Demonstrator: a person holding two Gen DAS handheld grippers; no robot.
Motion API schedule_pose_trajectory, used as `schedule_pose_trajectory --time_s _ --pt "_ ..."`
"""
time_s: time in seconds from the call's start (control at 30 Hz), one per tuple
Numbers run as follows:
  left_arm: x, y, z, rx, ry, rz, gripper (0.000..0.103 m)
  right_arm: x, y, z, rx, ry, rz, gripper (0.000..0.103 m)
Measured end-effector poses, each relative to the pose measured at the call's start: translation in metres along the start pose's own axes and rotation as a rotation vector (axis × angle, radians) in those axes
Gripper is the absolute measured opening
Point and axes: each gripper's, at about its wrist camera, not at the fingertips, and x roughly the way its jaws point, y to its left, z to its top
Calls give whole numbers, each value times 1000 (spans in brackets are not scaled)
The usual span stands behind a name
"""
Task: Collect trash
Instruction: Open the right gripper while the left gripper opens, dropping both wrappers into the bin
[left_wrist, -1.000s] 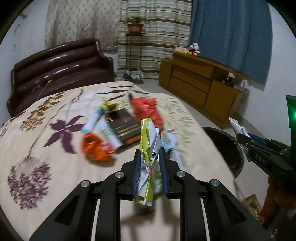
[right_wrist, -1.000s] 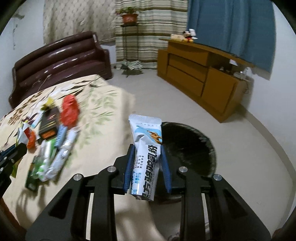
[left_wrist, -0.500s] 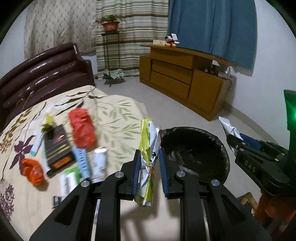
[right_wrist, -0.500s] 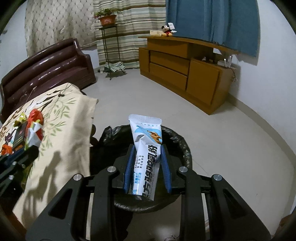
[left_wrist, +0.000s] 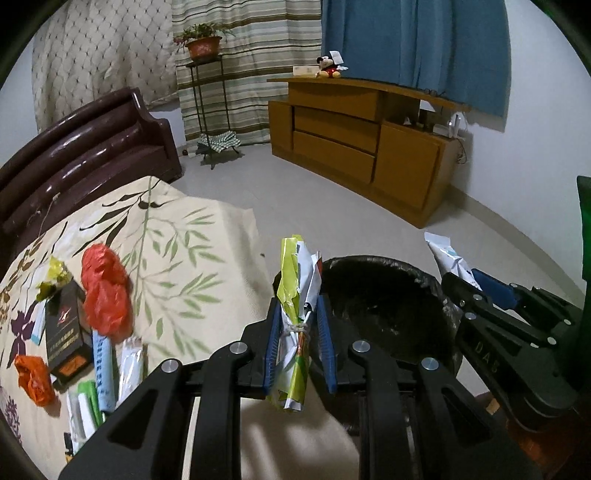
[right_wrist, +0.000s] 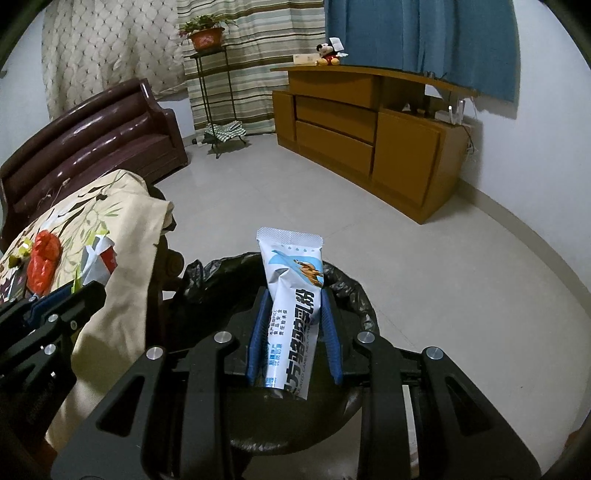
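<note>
On the bed's floral cream bedspread (left_wrist: 192, 258) at left, we see litter waiting: two crumpled orange-red plastic bags (left_wrist: 105, 291), a black carton with gold print (left_wrist: 64, 328), a yellow scrap (left_wrist: 55, 275) and pale blue and white sachets (left_wrist: 101, 365) lying side by side near the bed's edge.

At centre, the left gripper (left_wrist: 299, 332) has its blue pads pressed tight on a twisted bundle of yellow-green and white wrappers (left_wrist: 297, 291), bound at the waist with string and standing upright between the fingers, over the bed's edge just beside the bin.

To the right, the right gripper (right_wrist: 291, 332) is clamped on a white sachet (right_wrist: 291, 295) printed with a blue swoosh, a camel and large blue Chinese characters; its crimped top edge points up and its lower end hangs over the bin. We find the round bin with its black liner (right_wrist: 354, 291) on the floor directly under this gripper, touching the side of the bed.

Beyond lie a pale tiled floor (right_wrist: 369, 236), a dark brown padded headboard (right_wrist: 96, 136), a potted plant on a thin metal stand (right_wrist: 205, 37), patterned and striped curtains, a wooden cabinet (right_wrist: 369, 122) topped by a Mickey Mouse toy (right_wrist: 328, 51), and a blue curtain (right_wrist: 421, 40) against the white wall.
</note>
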Motion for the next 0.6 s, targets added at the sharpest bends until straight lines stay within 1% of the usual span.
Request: schedule_pose_trajectory --time_s 0.27,0.4,0.43,0.47,0.5,0.53,0.6 --pt "12 -6 8 -2 15 28 21 9 -8 6 15 -3 3 28" --pt "12 -10 6 15 20 33 24 11 -9 4 17 4 7 29" --pt "12 -10 6 19 20 34 30 11 -9 4 22 2 6 30" --pt "12 -10 6 19 17 37 39 11 -9 4 26 1 7 33" --pt "11 -10 6 16 14 38 42 11 -10 3 30 2 9 37" --pt "10 -9 6 10 9 39 45 11 -9 5 34 0 7 39" --pt "11 -8 7 5 11 39 46 11 -9 4 38 -3 2 40"
